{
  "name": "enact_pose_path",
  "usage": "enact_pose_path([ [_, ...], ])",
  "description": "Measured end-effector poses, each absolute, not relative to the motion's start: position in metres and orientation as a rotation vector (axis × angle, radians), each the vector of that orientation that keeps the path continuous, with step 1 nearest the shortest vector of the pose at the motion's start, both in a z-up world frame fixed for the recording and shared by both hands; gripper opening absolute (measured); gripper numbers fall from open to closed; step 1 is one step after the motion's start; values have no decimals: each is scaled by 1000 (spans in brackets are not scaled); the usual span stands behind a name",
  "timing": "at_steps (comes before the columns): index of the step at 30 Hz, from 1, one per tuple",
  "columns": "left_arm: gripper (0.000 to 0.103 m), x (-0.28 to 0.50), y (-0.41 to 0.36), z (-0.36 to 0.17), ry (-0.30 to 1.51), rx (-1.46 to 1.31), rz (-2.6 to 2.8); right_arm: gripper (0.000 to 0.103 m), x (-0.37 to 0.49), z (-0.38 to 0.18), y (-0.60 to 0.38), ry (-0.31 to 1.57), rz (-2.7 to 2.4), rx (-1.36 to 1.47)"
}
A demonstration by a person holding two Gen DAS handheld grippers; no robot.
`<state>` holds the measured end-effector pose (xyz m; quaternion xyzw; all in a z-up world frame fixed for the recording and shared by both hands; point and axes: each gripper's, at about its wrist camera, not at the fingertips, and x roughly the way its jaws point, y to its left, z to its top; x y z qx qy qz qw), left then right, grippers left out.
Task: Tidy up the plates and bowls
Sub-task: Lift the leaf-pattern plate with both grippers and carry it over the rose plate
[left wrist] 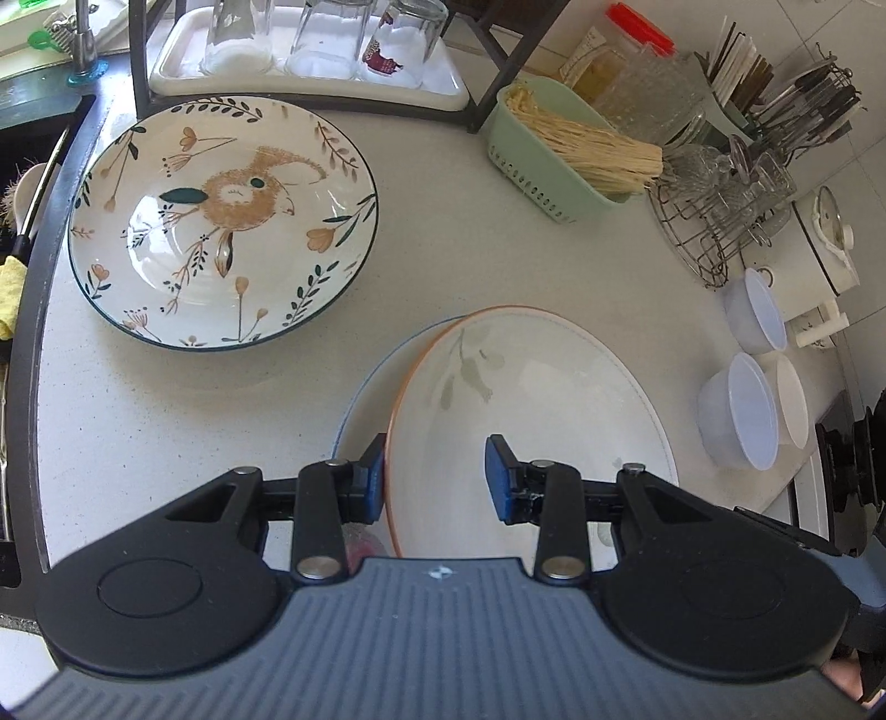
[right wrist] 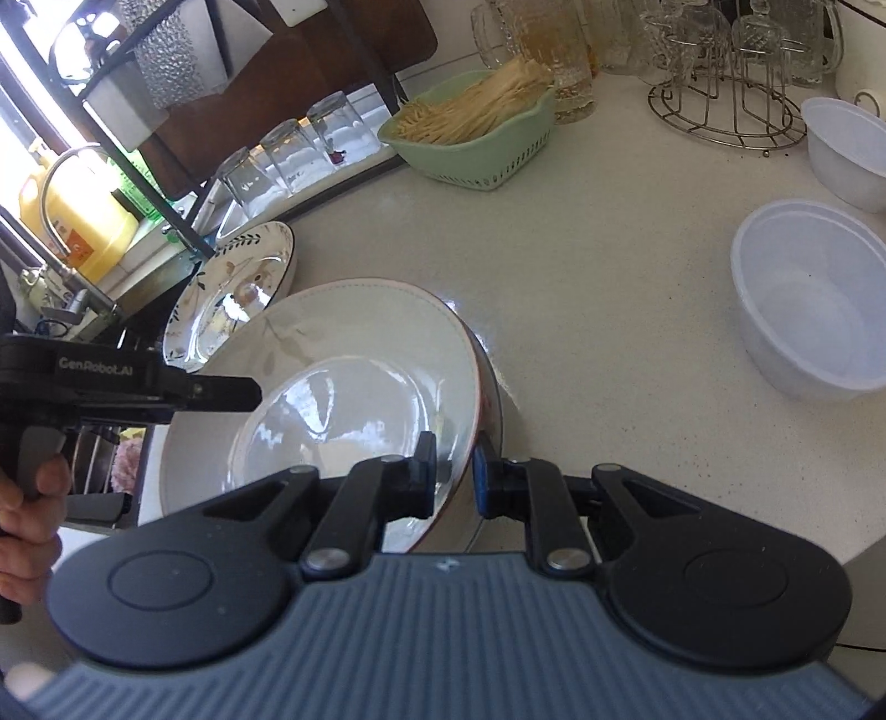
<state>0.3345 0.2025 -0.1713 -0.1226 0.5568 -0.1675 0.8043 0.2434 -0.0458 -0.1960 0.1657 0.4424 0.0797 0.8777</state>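
A patterned plate (left wrist: 221, 221) lies far left on the tabletop (left wrist: 498, 249); the left gripper (left wrist: 434, 476) hangs with jaws open over the orange-rimmed plate's (left wrist: 531, 399) left rim; the right gripper (right wrist: 451, 476) clamps its tilted right edge; white bowls (left wrist: 742, 412) sit right.

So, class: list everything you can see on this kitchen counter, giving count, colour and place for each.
Patterned plate: one, white with rabbit motif, near sink.
Orange-rimmed plate: one, white, tilted atop the blue-rimmed plate.
Blue-rimmed plate: one, underneath.
Plastic bowls: three, white, counter's right side.
Basket: one, green, holding pale sticks.
Upturned glasses: three, clear, on white tray.
Wire rack: one, metal, beside basket.
Left tool: open, straddling the orange rim.
Right tool: shut on the orange-rimmed plate.
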Motion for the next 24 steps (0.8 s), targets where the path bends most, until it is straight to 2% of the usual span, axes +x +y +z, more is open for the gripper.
enact_pose_path([
  [11, 40, 338, 200, -175, 1195, -228, -297, 17, 263, -204, -47, 950, 213, 333],
  [24, 41, 341, 214, -174, 1229, -354, -261, 18, 275, -208, -43, 984, 236, 321],
])
